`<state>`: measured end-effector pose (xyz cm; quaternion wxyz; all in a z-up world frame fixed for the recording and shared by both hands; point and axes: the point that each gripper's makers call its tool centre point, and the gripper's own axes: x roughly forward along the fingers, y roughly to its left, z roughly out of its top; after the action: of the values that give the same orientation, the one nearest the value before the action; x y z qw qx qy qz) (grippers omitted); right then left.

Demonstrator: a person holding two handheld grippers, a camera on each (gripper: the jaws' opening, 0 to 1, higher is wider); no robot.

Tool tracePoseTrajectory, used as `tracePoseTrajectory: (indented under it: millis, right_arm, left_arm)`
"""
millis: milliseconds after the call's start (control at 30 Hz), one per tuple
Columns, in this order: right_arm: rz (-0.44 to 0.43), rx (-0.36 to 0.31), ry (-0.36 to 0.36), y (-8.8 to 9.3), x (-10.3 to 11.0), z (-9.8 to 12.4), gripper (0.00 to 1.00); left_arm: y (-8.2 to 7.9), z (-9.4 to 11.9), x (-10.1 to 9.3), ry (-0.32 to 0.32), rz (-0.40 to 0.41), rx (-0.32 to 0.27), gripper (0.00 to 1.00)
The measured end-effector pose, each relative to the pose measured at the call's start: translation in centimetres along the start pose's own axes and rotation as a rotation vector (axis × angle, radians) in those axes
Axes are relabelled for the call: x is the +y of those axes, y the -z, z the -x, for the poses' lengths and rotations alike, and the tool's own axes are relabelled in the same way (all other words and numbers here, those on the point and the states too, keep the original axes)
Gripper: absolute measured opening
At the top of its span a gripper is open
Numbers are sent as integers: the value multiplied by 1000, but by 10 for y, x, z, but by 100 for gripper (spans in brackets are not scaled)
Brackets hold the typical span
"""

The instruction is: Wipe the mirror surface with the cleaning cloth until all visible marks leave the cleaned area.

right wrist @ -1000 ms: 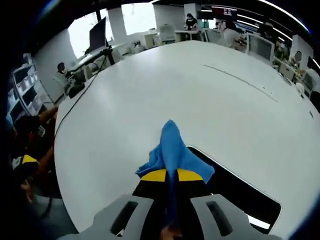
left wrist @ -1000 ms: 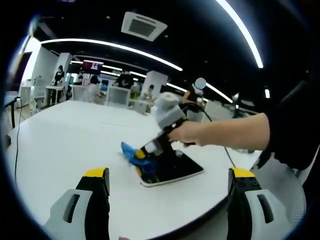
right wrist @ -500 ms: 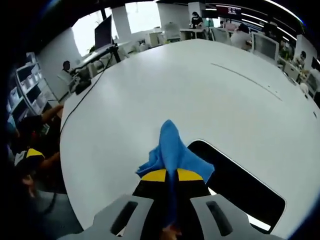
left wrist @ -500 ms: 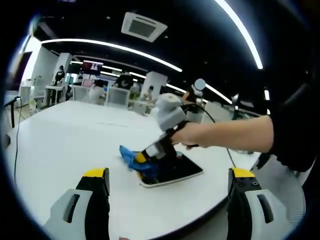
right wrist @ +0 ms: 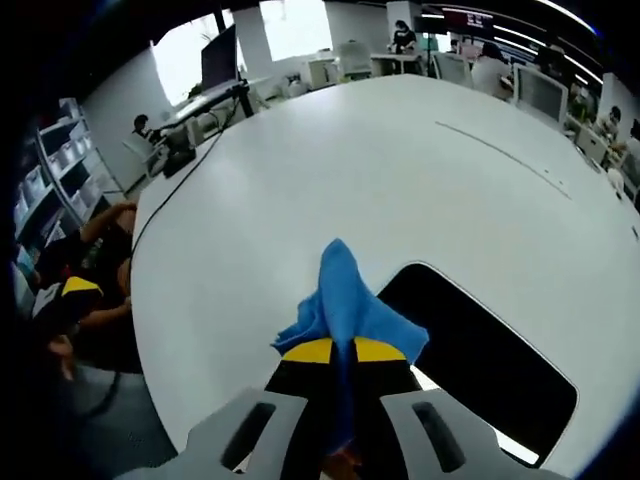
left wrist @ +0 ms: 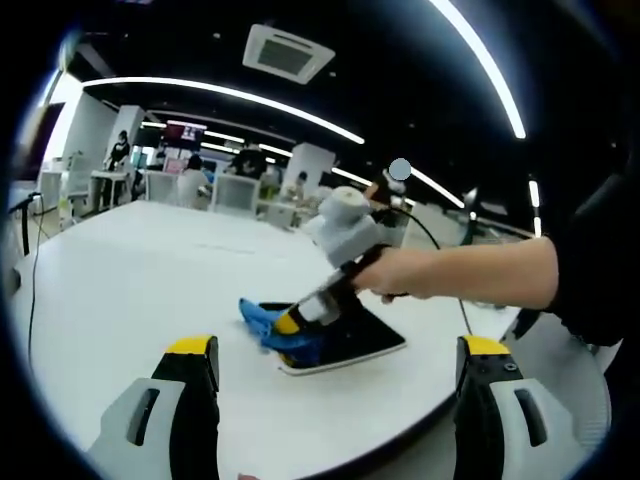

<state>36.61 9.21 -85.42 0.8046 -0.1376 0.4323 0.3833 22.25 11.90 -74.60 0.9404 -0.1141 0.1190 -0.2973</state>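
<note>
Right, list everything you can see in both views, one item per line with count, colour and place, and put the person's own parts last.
mirror: one, dark glass with a pale edge, flat on the table near its edge.
cleaning cloth: one, blue, clamped in the right gripper, pressed at the mirror's end.
table: one, white, large and rounded, bearing the mirror.
cable: one, dark, running along the table's far side.
desks and chairs: several, pale, in the room behind, with people seated or standing there.
ceiling lights: several long white strips overhead.
left gripper: one, grey with yellow tips, jaws wide apart, holding nothing, hanging short of the mirror.
right gripper: one, grey with yellow tips, shut on the cloth.
hand: one, holding the right gripper, dark sleeve behind.
</note>
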Motion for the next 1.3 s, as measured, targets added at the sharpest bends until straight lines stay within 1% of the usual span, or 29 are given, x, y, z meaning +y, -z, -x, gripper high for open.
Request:
tracePoseTrajectory:
  millis: [167, 467, 633, 833, 1300]
  right_arm:
    - [12, -2, -5, 0, -1, 0, 0]
    - [-16, 2, -12, 1, -2, 2, 0]
    - [-18, -27, -2, 2, -3, 2, 0]
    - [-6, -35, 4, 1, -5, 1, 0]
    - [-24, -34, 20, 18, -22, 16, 0]
  left_arm:
    - [-1, 0, -1, 6, 1, -6, 99]
    - [0, 1, -1, -1, 5, -6, 99]
    - [-1, 1, 0, -5, 6, -9, 99]
    - [0, 1, 0, -8, 3, -8, 99]
    - [1, 1, 1, -10, 1, 0, 99]
